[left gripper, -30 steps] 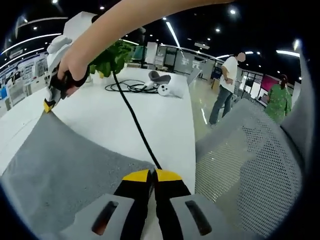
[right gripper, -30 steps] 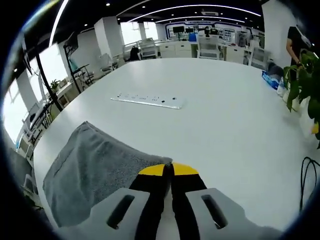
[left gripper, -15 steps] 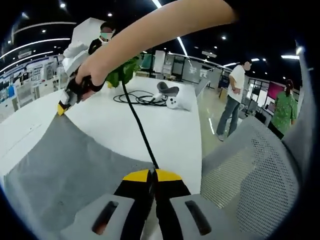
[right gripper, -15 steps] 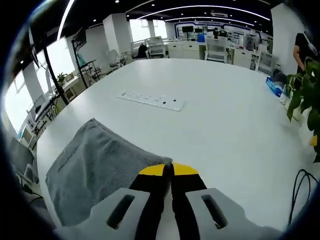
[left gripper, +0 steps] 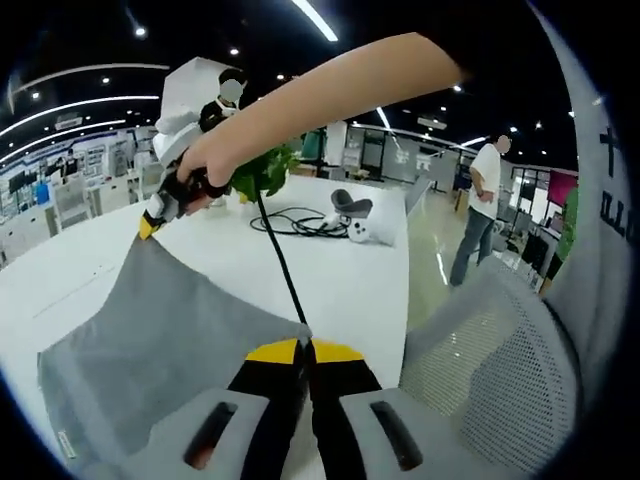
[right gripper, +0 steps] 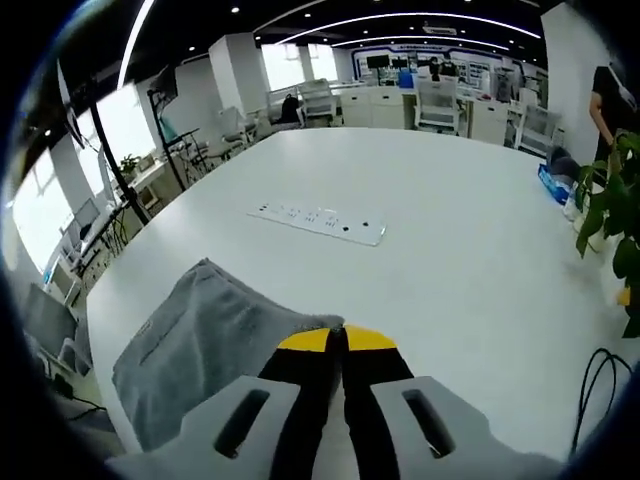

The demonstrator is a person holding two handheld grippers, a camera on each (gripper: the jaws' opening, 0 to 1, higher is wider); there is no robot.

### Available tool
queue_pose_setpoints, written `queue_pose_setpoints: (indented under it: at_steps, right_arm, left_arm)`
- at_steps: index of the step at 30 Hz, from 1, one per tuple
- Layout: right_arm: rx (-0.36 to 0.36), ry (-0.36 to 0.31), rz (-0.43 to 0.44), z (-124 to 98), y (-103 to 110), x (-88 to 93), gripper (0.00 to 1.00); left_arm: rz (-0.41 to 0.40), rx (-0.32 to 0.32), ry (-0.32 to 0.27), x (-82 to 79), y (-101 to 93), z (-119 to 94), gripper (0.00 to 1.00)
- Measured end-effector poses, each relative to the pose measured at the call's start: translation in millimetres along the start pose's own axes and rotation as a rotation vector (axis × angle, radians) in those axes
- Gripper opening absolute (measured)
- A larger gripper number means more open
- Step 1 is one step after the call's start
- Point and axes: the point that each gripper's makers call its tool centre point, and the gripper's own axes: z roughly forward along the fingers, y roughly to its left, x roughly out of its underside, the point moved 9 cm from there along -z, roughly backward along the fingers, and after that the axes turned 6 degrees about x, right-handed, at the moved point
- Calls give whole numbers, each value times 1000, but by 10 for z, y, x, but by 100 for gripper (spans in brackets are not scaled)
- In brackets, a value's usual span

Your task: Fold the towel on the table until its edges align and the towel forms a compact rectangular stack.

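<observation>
While both jaws clamp corners — grey towel [left gripper: 150,340] lifted off table [right gripper: 450,230].

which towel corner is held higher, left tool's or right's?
The right tool's: its corner of the towel sits raised toward the plant, while the left tool pinches the near corner lower.

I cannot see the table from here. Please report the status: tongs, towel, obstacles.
Left tongs shut on grey towel corner. Right tongs shut on another corner. Towel raised, stretched between them, not yet folded. Black cable trails beside towel; power strip ahead on white table.
</observation>
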Motion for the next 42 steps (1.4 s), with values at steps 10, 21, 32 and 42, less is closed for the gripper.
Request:
queue_pose_setpoints:
  at_steps: [10,21,32,42]
  right_arm:
    - [-4,-19,26,-96,198,-259,1]
    - [-5,-13,54,-87,417,-441,1]
    - [-40,-27,46,-53,863,-634,1]
    - [-59,-36,61,82,1121,-750,1]
  left_arm:
    - [16,-54,-54,-138,-17,-229,3]
    - [-4,-115,-91,-93,21,-540,3]
    - [-31,-191,-89,90,150,-1019,3]
    - [-142,-275,-96,380,257,-1446,3]
